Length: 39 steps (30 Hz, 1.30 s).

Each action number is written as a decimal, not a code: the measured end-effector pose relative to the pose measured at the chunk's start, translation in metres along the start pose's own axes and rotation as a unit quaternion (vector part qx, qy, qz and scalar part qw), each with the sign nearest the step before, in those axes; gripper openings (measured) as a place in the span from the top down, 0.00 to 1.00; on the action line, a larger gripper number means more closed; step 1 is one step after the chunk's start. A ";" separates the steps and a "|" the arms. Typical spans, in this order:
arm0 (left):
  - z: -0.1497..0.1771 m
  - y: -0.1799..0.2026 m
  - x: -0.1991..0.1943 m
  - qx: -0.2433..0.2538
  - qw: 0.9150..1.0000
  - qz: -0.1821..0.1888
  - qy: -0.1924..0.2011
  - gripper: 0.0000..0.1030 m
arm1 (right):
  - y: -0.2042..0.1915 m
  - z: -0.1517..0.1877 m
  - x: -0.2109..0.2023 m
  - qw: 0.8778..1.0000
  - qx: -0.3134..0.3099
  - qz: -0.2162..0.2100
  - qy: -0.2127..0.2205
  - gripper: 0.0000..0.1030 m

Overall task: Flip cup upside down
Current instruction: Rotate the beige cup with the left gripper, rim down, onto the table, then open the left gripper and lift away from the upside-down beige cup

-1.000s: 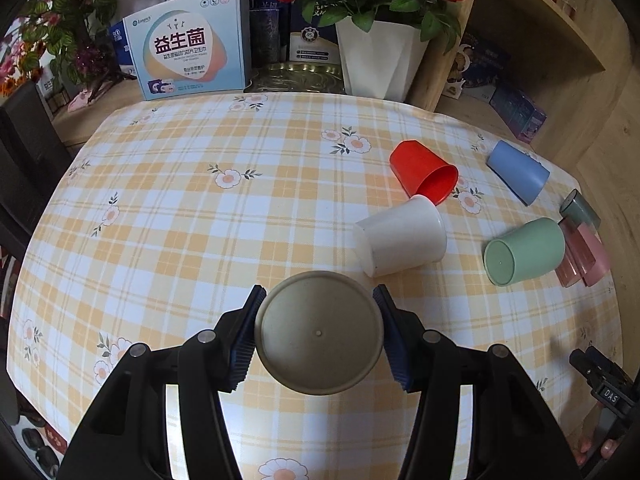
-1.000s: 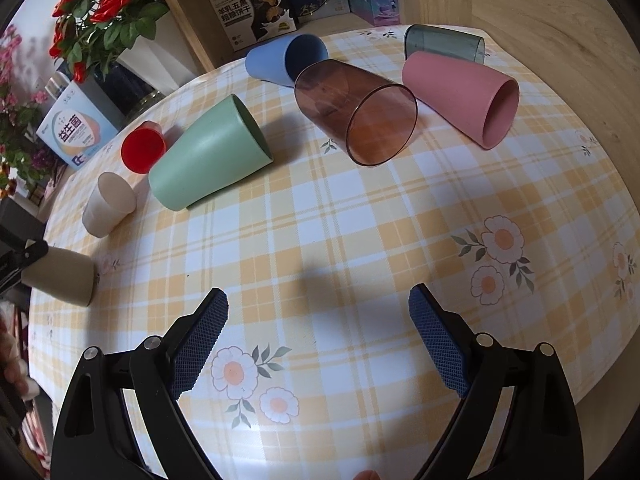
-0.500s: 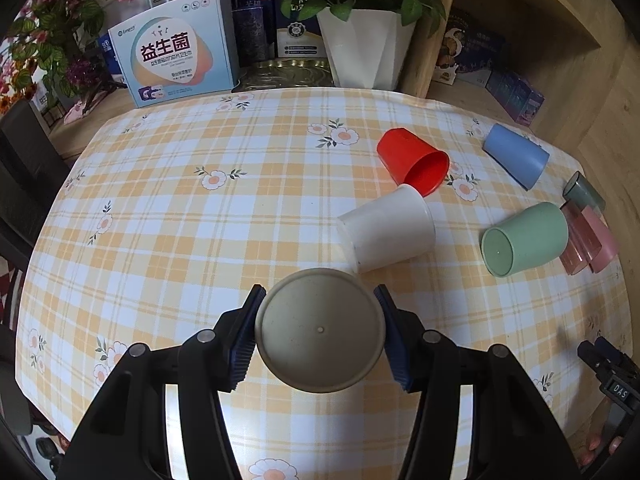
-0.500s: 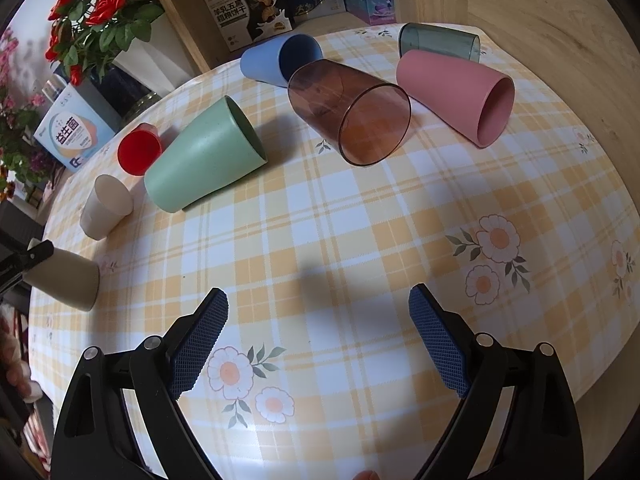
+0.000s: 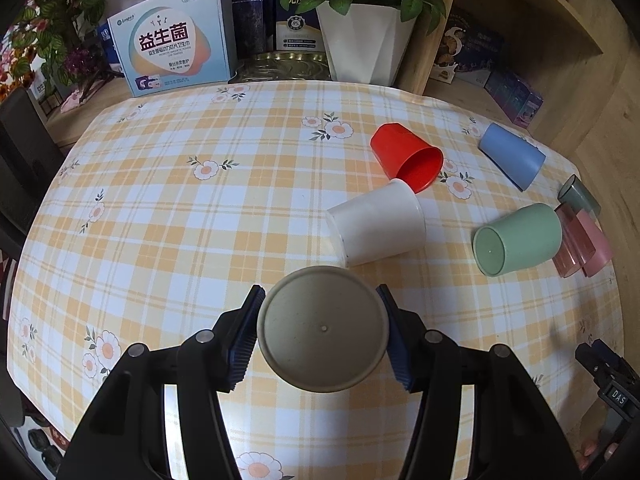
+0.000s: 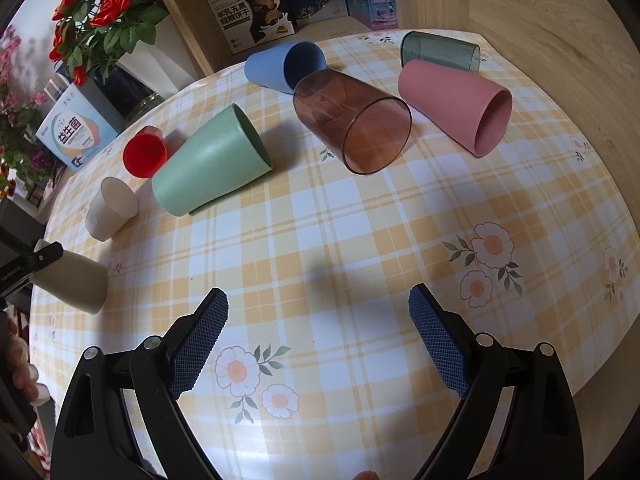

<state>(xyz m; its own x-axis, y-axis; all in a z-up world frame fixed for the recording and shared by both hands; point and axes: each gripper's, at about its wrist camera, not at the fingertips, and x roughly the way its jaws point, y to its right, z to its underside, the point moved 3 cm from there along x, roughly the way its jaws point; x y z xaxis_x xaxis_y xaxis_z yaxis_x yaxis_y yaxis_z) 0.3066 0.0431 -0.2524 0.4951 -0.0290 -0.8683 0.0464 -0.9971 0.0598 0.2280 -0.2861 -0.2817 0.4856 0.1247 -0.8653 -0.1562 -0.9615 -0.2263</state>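
My left gripper (image 5: 320, 330) is shut on a beige cup (image 5: 323, 328), its flat base facing the camera, held over the near part of the table. The same cup shows in the right wrist view (image 6: 70, 282) at the far left, tilted, with its mouth toward the cloth. My right gripper (image 6: 318, 336) is open and empty above the checked tablecloth (image 6: 320, 220). Several cups lie on their sides: white (image 5: 378, 226), red (image 5: 406, 156), green (image 5: 518, 240), blue (image 5: 512, 156).
A brown clear cup (image 6: 354, 120), a pink cup (image 6: 456, 106) and a grey clear cup (image 6: 440, 52) lie on their sides at the far right. A flower pot (image 5: 366, 46), boxes (image 5: 172, 56) and a wooden shelf (image 5: 520, 20) stand behind the table.
My left gripper has pulled back and lifted slightly with the beige cup, so the table objects sit farther off. The right gripper has barely moved.
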 end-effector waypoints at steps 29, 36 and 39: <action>0.006 -0.007 -0.109 0.021 0.995 -0.031 0.090 0.06 | -0.059 -0.013 -0.106 0.994 -0.076 0.006 0.077 0.14; 0.017 -0.001 -0.206 0.031 0.983 -0.032 0.177 0.06 | -0.096 -0.018 -0.191 0.982 -0.109 -0.004 0.156 0.14; 0.028 0.005 -0.240 0.042 0.979 -0.018 0.201 0.06 | -0.105 -0.015 -0.221 0.978 -0.114 -0.008 0.174 0.14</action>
<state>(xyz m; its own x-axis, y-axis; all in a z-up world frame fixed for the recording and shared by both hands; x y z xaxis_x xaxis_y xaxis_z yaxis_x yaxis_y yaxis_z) 0.1640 0.0427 -0.0569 0.7963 0.0194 -0.6045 0.0073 -0.9997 -0.0224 0.1498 -0.2163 -0.0600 0.7562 0.0867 -0.6486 0.0299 -0.9947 -0.0980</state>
